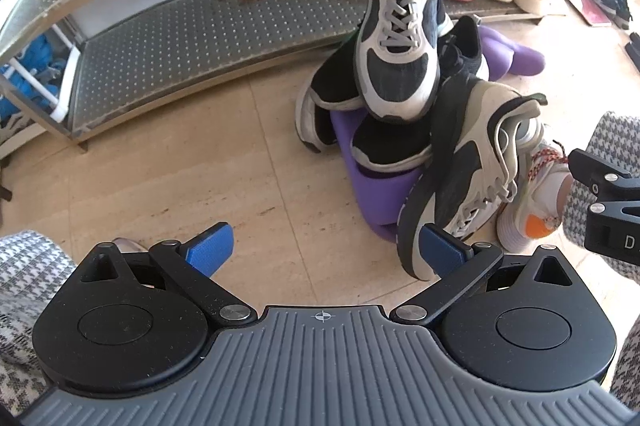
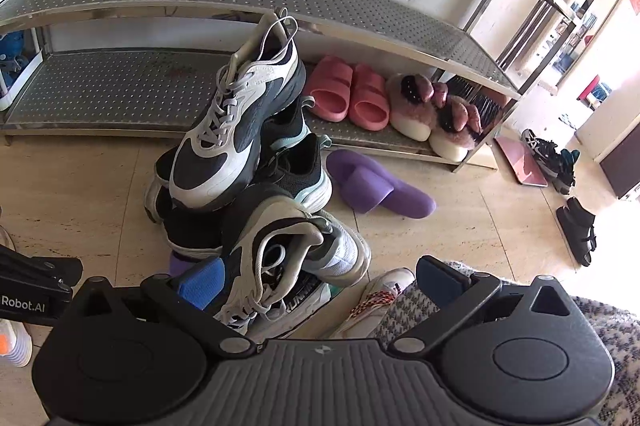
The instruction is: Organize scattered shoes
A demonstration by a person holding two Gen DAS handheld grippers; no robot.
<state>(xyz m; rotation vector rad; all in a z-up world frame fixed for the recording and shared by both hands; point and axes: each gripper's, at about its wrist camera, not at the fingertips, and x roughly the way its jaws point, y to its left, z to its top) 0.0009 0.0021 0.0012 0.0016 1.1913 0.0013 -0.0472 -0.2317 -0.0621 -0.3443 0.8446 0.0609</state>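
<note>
Two sets of tongs hang over the floor near a heap of shoes, both with blue pads spread apart and gripping nothing. Nearest, the left tongs (image 1: pixel 323 253) sit just off the heap's left side, the right-hand pad almost at the sole of a beige and black sneaker (image 1: pixel 472 178) that lies tipped on its side. The right tongs (image 2: pixel 320 284) are lower down over that same sneaker (image 2: pixel 280 258), with its tongue and laces between the pads. Under and behind it lie black mesh shoes (image 1: pixel 384 146) and a purple slipper (image 1: pixel 380 194), and on top of the heap a grey and white sneaker (image 1: pixel 400 38) stands steeply, toe down, heel against the shelf edge. A second purple slipper (image 2: pixel 376 186) lies alone on the floor just before the rack. Farthest, the metal shoe rack (image 1: pixel 208 38) has its lower shelf bare on the left, while pink slippers (image 2: pixel 348 94) and fluffy slippers (image 2: pixel 432 114) fill its right end. The step in hand looks like picking the first shoe. Best taken, I judge, is the top sneaker or the near one by its heel collar, lifted straight up so the stack does not slide, then set on the bare left part of the lower shelf with room beside it for its mate.
</note>
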